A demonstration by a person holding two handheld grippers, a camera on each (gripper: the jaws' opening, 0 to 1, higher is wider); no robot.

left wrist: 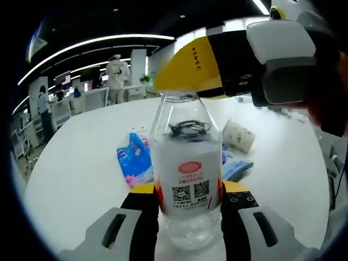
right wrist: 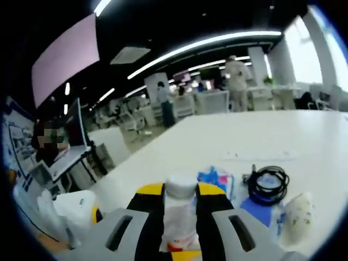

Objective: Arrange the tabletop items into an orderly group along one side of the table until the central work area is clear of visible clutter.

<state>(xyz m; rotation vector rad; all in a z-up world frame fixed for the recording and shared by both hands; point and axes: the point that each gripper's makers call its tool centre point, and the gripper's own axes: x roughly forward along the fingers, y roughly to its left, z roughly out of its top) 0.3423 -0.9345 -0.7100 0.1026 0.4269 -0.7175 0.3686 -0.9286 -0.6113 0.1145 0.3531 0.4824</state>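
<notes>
My left claw (left wrist: 189,209) is clamped on the lower body of a clear plastic bottle with a white label, red seal and two QR codes (left wrist: 186,179); its black-and-yellow jaws press both sides of it, and it stands upright on the white round table (left wrist: 76,163). The left gripper view shows the label face and the open-looking neck, with my right claw (left wrist: 179,81) coming in from the upper right, its yellow tip just over the bottle's mouth. From the right gripper view I see the same bottle from above: its white cap (right wrist: 180,186) sits between my right claw's (right wrist: 180,198) jaws, which are narrowed around it, though I cannot tell whether they actually grip the cap.

Beyond the bottle, the left gripper view shows a blue and pink printed plastic packet (left wrist: 133,157) lying flat on the table to the left, and a white patterned paper cup on its side (left wrist: 238,136) to the right. The right gripper view adds a coiled black cable (right wrist: 268,184) resting on a flat blue item (right wrist: 255,209), beside the packet (right wrist: 216,178) and the cup (right wrist: 296,215), all close together.

Behind, people stand among office desks.
</notes>
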